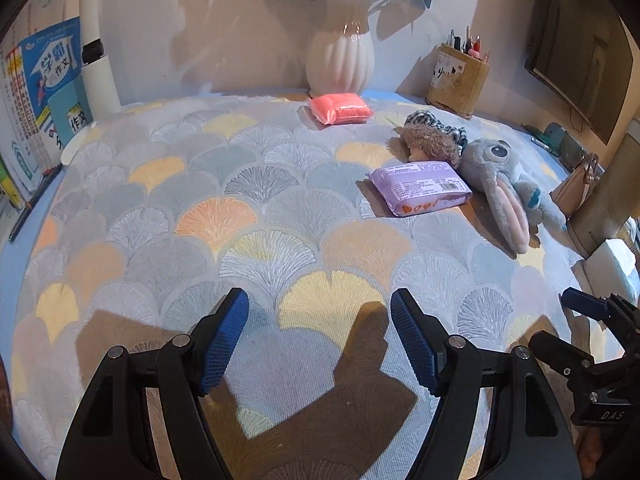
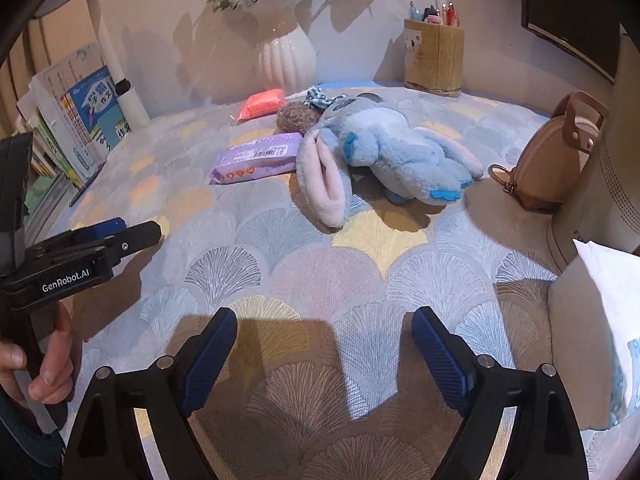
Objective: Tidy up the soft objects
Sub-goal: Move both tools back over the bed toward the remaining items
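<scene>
- Left claw (image 1: 320, 340) hangs released and empty over the worktop (image 1: 160, 208).
- Coral pouch (image 1: 340, 108), purple tissue pack (image 1: 420, 186), brown plush (image 1: 430, 142) and blue bunny plush (image 2: 392, 148) lie ungathered; sorting looks unstarted.
- Right claw (image 2: 324, 352) gapes empty.

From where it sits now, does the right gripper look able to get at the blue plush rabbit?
Probably yes. The right gripper stands open and empty above the patterned tablecloth, and only bare cloth lies between it and the blue plush rabbit. The purple tissue pack sits off to the rabbit's side, not in the path.
</scene>
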The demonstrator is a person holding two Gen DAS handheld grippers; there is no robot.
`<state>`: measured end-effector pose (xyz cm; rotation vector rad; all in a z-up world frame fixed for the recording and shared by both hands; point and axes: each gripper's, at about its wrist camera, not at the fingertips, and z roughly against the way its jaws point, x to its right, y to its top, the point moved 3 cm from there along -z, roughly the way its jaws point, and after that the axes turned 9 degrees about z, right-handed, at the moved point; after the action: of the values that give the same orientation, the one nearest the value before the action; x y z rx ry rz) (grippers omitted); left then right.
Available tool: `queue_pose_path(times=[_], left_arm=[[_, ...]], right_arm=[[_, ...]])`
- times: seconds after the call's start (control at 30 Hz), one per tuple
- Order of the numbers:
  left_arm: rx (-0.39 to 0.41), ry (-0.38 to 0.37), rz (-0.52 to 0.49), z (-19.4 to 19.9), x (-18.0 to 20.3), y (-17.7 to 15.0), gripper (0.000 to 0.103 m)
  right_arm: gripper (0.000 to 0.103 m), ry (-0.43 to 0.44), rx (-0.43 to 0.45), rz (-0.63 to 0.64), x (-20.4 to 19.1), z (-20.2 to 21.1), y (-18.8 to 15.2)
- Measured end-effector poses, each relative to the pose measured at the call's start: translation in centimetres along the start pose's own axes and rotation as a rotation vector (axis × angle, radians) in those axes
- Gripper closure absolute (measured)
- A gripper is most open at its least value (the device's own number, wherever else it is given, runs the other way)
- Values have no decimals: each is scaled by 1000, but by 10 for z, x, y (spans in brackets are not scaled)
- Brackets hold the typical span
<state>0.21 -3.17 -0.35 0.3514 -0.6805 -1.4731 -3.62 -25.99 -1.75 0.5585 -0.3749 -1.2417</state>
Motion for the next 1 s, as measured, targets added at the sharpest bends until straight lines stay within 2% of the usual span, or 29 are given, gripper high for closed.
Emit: queue_pose_path(times=[0.37,1.0], left_arm=[[-18,20,-47,-4,6,-2,22],[-24,62,-54,-7,6,-2,16]], right_arm=[[11,2,-2,2,-2,-1,-1],[6,7,-7,19,-5,-3,-3]])
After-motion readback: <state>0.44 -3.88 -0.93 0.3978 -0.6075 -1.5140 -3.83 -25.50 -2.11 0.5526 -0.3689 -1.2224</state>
